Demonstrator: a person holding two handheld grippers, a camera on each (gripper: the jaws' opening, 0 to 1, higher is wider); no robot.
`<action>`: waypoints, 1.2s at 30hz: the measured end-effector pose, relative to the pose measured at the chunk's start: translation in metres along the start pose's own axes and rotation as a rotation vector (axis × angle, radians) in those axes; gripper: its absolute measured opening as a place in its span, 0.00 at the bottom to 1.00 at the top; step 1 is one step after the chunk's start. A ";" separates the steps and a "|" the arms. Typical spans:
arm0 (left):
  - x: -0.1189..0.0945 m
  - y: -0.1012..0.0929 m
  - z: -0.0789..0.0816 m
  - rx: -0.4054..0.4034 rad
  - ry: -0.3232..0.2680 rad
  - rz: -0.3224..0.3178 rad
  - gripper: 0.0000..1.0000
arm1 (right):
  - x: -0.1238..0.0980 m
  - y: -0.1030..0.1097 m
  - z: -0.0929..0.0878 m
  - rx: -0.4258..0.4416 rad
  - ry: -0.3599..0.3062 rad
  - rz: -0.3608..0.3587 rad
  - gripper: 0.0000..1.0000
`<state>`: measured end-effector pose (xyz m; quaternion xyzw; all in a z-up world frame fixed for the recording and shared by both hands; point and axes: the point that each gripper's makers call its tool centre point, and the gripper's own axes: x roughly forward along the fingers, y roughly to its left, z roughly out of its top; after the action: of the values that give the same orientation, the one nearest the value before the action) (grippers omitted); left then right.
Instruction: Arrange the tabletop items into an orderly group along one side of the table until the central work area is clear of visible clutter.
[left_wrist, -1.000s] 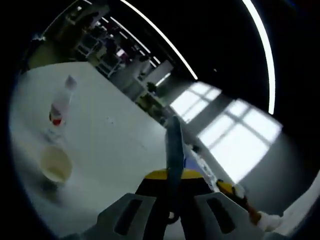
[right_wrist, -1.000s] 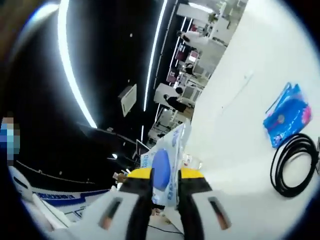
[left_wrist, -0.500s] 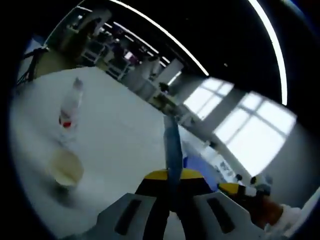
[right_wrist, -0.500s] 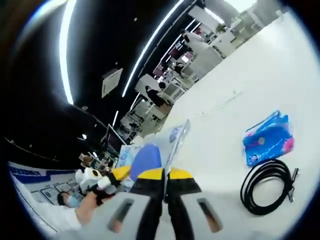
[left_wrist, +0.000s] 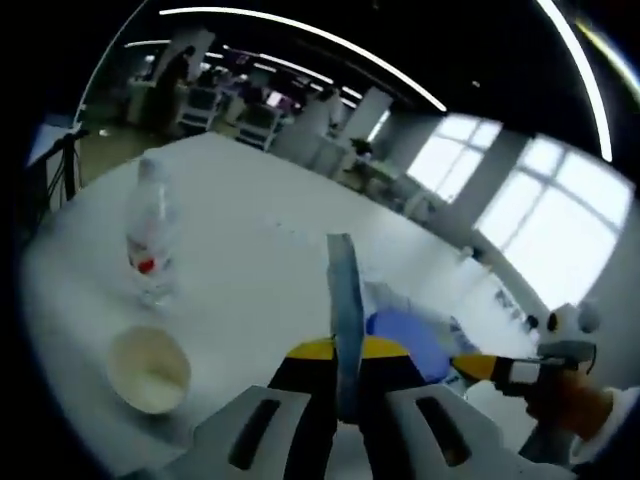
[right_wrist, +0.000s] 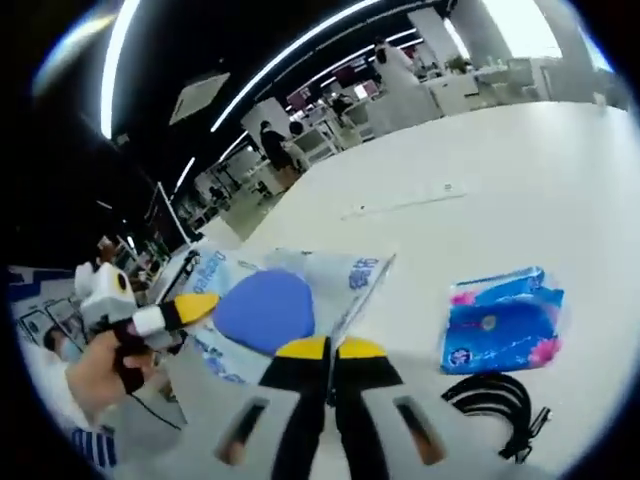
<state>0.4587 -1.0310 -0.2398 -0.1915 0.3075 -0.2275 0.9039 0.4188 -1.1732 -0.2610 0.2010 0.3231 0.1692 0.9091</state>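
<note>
Your left gripper (left_wrist: 345, 375) has its jaws clamped on the edge of a clear bag (left_wrist: 346, 290), which stands up edge-on between them in the left gripper view; the bag's blue patch (left_wrist: 405, 335) shows just right of the jaws. Your right gripper (right_wrist: 328, 362) is pinched on the same bag (right_wrist: 300, 290) at its near corner, and in the right gripper view the bag spreads out flat to the left with blue print on clear plastic and the rounded blue patch (right_wrist: 265, 308) in its middle. Both of your grippers hold it over the white table (right_wrist: 480, 190). In the right gripper view your left gripper (right_wrist: 185, 310) comes in from the left, yellow-tipped, with your hand (right_wrist: 100, 365) behind it; in the left gripper view your right gripper (left_wrist: 490, 368) enters from the right. On the table to your left stand a clear bottle (left_wrist: 152, 235) with a red label, upright, and nearer you a white cup (left_wrist: 148, 370), open side up, close beside the bottle but apart from it. To your right lie a blue packet (right_wrist: 500, 325) with pink ends and, just nearer, a coiled black cable (right_wrist: 495, 400); the two are close, and whether they touch you cannot tell.
</note>
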 end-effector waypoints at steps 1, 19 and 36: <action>0.006 0.003 -0.002 -0.017 0.017 0.010 0.00 | 0.005 -0.005 -0.002 -0.011 0.018 -0.014 0.00; 0.078 0.033 -0.029 0.024 0.166 0.117 0.01 | 0.055 -0.055 -0.016 -0.267 0.203 -0.144 0.00; 0.092 0.051 -0.046 -0.020 0.229 0.155 0.02 | 0.069 -0.066 -0.034 -0.448 0.297 -0.178 0.00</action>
<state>0.5094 -1.0471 -0.3420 -0.1489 0.4249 -0.1743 0.8757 0.4593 -1.1907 -0.3521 -0.0613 0.4236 0.1835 0.8850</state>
